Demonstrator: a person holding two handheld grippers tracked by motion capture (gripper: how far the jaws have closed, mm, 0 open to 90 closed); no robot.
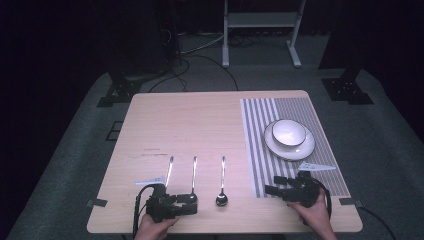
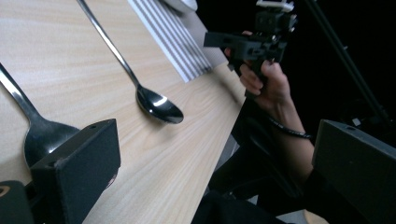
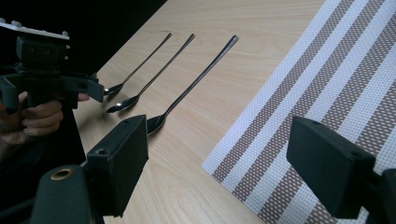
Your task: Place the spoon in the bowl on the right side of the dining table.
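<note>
Three metal spoons lie side by side near the table's front, handles pointing away: the left spoon, the middle spoon and the right spoon. My left gripper is held low at the front edge, open, jaws pointing right past the middle spoon's bowl toward the right spoon's bowl. Over the striped placemat's front corner, my right gripper is open and empty, jaws facing left toward the spoons. Each gripper view shows the other gripper: right gripper, left gripper.
A white plate with a white bowl on it sits at the placemat's far right. Bare wood covers the table's left and middle. Beyond the table, cables and a white stand's legs are on the floor.
</note>
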